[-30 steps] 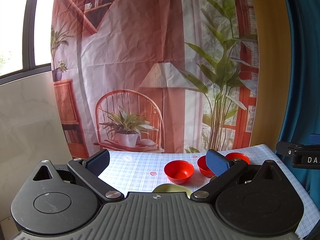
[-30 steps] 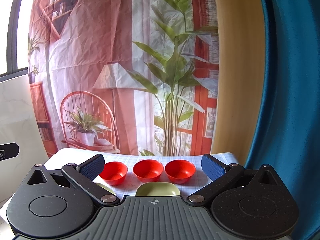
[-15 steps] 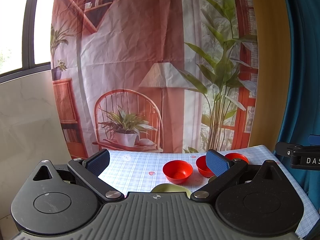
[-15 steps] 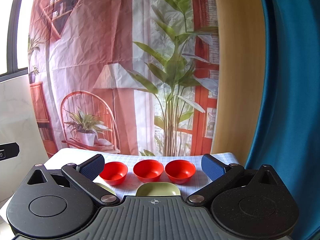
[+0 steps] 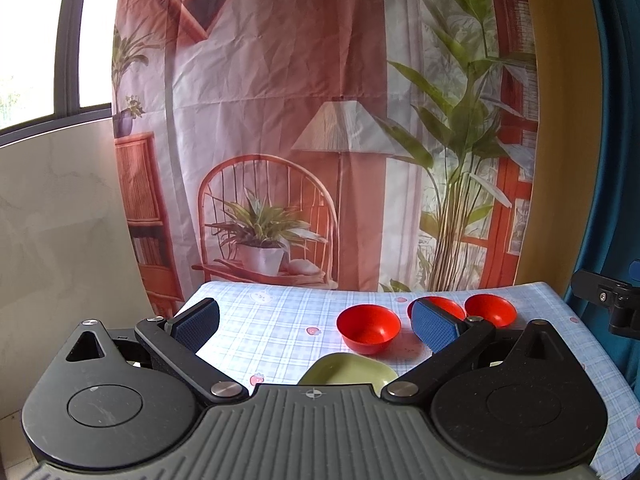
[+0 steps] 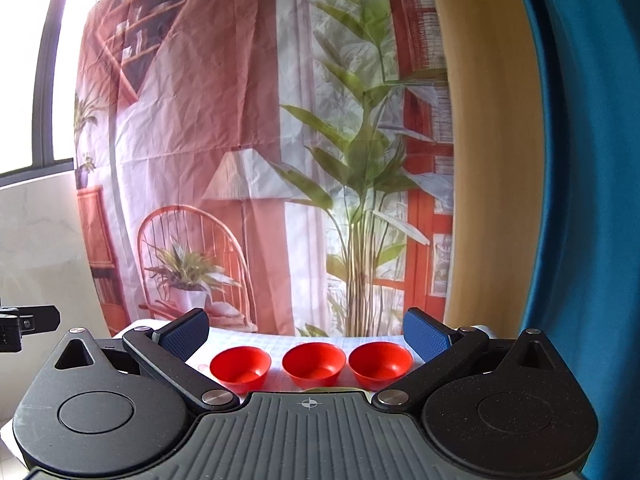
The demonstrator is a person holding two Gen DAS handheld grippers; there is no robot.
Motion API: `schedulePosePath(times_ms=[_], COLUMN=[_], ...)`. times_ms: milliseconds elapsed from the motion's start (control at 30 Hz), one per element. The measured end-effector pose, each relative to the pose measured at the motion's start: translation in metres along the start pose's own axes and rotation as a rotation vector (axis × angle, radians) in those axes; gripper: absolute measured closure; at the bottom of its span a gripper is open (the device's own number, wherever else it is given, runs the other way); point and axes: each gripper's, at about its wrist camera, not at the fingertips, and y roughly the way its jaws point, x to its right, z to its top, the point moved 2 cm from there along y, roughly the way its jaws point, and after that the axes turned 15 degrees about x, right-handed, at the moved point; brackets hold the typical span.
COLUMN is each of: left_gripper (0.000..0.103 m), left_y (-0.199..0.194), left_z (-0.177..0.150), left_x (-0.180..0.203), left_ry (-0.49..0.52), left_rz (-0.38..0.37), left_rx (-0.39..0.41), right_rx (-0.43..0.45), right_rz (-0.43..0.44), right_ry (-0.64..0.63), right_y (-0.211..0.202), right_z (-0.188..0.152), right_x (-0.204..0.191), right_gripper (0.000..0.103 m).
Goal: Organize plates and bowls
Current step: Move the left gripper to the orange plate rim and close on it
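Note:
Three red bowls stand in a row on the checked tablecloth [image 5: 280, 320]: left bowl [image 5: 368, 328] [image 6: 240, 368], middle bowl [image 5: 448, 307] [image 6: 314, 363], right bowl [image 5: 490, 309] [image 6: 380, 364]. A green plate [image 5: 347, 370] lies nearer, its rim barely showing in the right wrist view [image 6: 332, 389]. My left gripper [image 5: 316, 322] is open and empty above the table, left of the bowls. My right gripper [image 6: 306, 336] is open and empty, held above and in front of the bowl row.
A printed backdrop [image 5: 320, 120] hangs behind the table. A blue curtain [image 6: 580, 200] hangs on the right. A marble wall [image 5: 60, 220] and window are at the left. The right gripper's body shows at the right edge of the left wrist view [image 5: 612, 300].
My right gripper has tilted up or risen, so the bowls and green plate sit lower in its view. The left view shifted only slightly.

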Motion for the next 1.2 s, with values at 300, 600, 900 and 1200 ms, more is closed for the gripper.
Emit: schedulePosePath(times_ms=[300,600,900,1200], left_gripper=[0.000,0.013,0.040,0.065], left_y=[0.045,0.085,0.098,0.105], left_z=[-0.069,-0.137,-0.169,-0.193], left_x=[0.006,0.020,0.019,0.029], left_ry=[-0.034,-0.044,-0.127,-0.196], left_rz=[-0.026,-0.106,-0.182,-0.249], left_rx=[-0.167,-0.358,-0.455,-0.540], right_rx=[-0.151,-0.287,-0.407,-0.454], right_rz=[0.042,0.046,0.112,0.099], right_ry=[0.065,-0.015,0.042,0.077], right_y=[0.041,0.061,0.077,0.077], right_z=[-0.074,-0.142,-0.188,-0.209], right_x=[-0.004,-0.006,-0.006,0.007], right_gripper=[0.000,0.002,0.033,0.064])
